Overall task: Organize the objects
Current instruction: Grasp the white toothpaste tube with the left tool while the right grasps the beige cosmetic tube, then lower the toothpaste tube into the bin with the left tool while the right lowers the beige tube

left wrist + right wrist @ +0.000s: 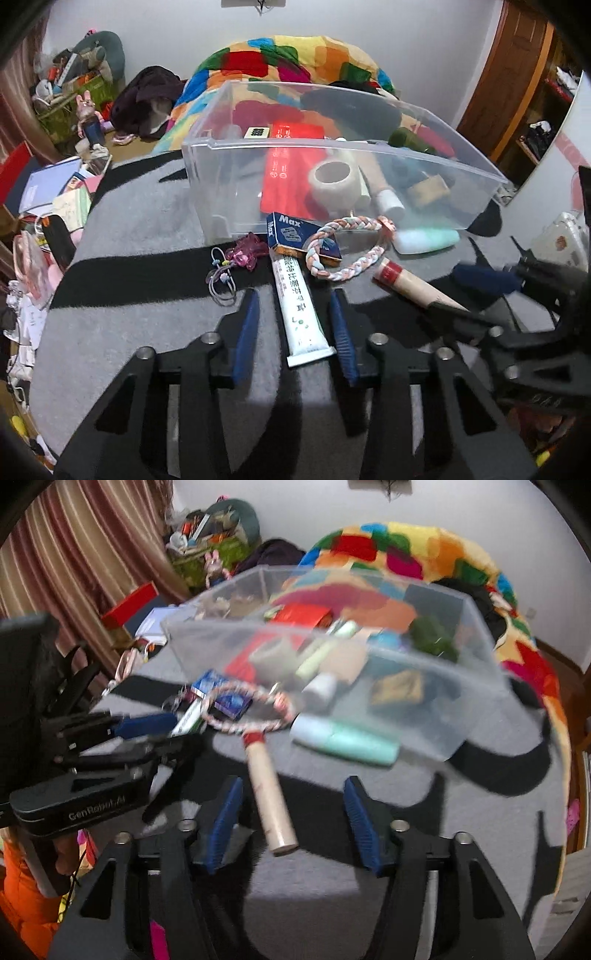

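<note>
The left gripper (293, 325) stands spread around a white squeeze tube with green print (298, 306), its blue pads either side and not visibly pressing. Beyond its tips lie a blue "Max" cardboard box (295, 236), a braided pastel fabric loop (347, 251) and, to its left, a pink hair tie cluster (236, 266), all short of the clear plastic bin (236, 177).

The right gripper (291, 812) is likewise spread around a cream cylindrical tube with a red band (267, 794), untouched; a mint-green bottle (343, 740) lies ahead to its right.

The braid drapes over the box and touches the cream tube's banded end, so a lift could drag it along. The grippers are close enough to collide.

The right wrist view is blurred; the bin's contents are indistinct.
</note>
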A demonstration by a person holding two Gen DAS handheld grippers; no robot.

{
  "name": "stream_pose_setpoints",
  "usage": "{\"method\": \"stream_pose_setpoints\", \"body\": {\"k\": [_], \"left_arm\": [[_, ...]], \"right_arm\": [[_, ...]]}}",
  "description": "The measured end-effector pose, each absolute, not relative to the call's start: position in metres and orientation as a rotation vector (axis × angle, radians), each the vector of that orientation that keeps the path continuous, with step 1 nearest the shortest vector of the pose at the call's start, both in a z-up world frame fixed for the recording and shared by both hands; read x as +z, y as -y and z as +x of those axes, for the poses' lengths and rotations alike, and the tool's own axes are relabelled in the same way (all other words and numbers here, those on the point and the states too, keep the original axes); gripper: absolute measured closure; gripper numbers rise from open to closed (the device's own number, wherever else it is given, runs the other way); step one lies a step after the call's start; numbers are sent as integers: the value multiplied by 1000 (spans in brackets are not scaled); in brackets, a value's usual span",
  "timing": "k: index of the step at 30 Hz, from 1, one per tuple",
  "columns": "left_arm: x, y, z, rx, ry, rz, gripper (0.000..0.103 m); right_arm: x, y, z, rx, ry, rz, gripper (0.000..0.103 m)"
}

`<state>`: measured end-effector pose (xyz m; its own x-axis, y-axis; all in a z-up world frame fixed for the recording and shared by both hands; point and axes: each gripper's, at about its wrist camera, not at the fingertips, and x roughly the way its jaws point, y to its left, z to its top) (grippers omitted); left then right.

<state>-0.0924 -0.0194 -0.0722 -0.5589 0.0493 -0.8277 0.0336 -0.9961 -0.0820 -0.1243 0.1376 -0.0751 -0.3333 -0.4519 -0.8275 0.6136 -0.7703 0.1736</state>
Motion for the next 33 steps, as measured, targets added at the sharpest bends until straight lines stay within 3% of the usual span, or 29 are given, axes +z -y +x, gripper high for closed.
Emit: {"method": "stream_pose_setpoints", "body": {"k": [2,3,5,16,28,33], "left_arm": [[-72,18,-90,2765,126,-1460,85],[-72,18,-88,2770,121,-1452,86],[-74,18,-80,2766,110,-1431,86],[-66,15,-29,2705,30,-1411,85],[-70,9,-42,2745,-15,-1390,86],[-67,12,-43,2724,48,-1388,86]], "right_arm": [[-74,-138,-121,-2136,-238,1224,73],[-74,-139,-120,-2127,-233,1225,83],[-74,-143,-119,-2122,-227,1226,88],[-71,-164,-91,-2128,-325,1184,89],[-74,-153,-102,-2146,-315,1207,89],[-69,-155,-101,-2163,-290,1190,89]]}}
